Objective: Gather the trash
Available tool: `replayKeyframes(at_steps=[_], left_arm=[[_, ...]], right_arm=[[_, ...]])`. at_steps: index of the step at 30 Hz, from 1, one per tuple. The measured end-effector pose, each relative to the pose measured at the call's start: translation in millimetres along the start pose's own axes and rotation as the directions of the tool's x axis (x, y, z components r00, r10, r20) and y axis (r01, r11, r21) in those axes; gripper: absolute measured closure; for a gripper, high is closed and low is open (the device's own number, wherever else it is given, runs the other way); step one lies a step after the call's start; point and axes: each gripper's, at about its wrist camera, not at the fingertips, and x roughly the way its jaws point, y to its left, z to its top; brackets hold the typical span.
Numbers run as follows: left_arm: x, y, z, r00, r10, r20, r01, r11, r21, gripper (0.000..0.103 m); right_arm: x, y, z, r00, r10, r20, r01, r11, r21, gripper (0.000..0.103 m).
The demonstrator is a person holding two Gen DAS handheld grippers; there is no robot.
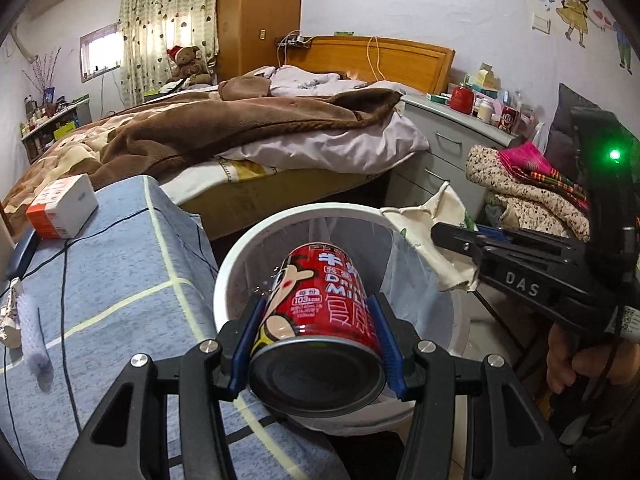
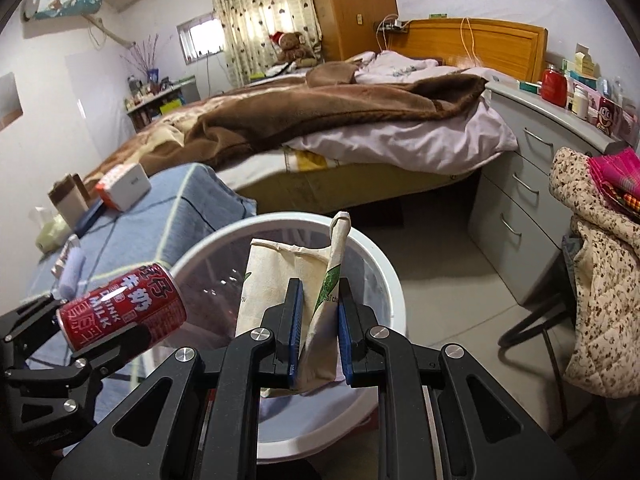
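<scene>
My left gripper (image 1: 316,344) is shut on a red milk can (image 1: 320,312), held lying along the fingers over the near rim of a white trash bin (image 1: 240,256) lined with a clear bag. The can also shows in the right wrist view (image 2: 124,308). My right gripper (image 2: 320,328) is shut on a crumpled beige paper bag (image 2: 276,280) with green print, held over the same bin (image 2: 384,272). In the left wrist view the right gripper (image 1: 452,236) sits at the bin's right rim with the paper bag (image 1: 424,224).
A blue-covered table (image 1: 120,264) at left holds a white and orange box (image 1: 60,208), cables and wrappers (image 1: 12,312). A bed (image 1: 248,128) stands behind the bin. Grey drawers (image 2: 520,184) and a chair with quilted cloth (image 2: 600,248) stand at right.
</scene>
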Motion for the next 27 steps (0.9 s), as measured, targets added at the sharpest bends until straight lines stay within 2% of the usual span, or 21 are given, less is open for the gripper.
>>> replayKeyframes(at_steps=[7, 10, 13, 15, 17, 27], left_arm=[[11, 0, 0, 1.000, -0.010, -0.023, 0.010, 1.000, -0.011, 0.048], [10, 1, -1, 1.000, -0.007, -0.015, 0.006, 1.000, -0.010, 0.041], [9, 4, 1, 0.999, -0.033, -0.010, 0.033, 0.999, -0.034, 0.035], [8, 5, 1, 1.000, -0.027, -0.012, 0.027, 0.999, -0.040, 0.034], [6, 7, 0, 1.000, -0.021, -0.008, 0.021, 0.999, -0.044, 0.033], [-14, 23, 1, 0.999, 0.012, 0.033, -0.009, 0.997, -0.080, 0.033]], right_arm=[[9, -8, 1, 0.999, -0.014, -0.033, 0.014, 1.000, -0.001, 0.086], [12, -9, 0, 0.999, -0.019, -0.047, 0.019, 1.000, -0.001, 0.084], [15, -10, -1, 0.998, -0.034, -0.060, 0.034, 0.999, 0.002, 0.077], [15, -10, 0, 0.998, -0.022, -0.065, 0.022, 1.000, 0.010, 0.069], [13, -9, 0, 0.998, -0.022, -0.059, 0.023, 1.000, 0.008, 0.057], [3, 1, 5, 1.000, -0.005, -0.024, 0.005, 1.000, 0.013, 0.057]])
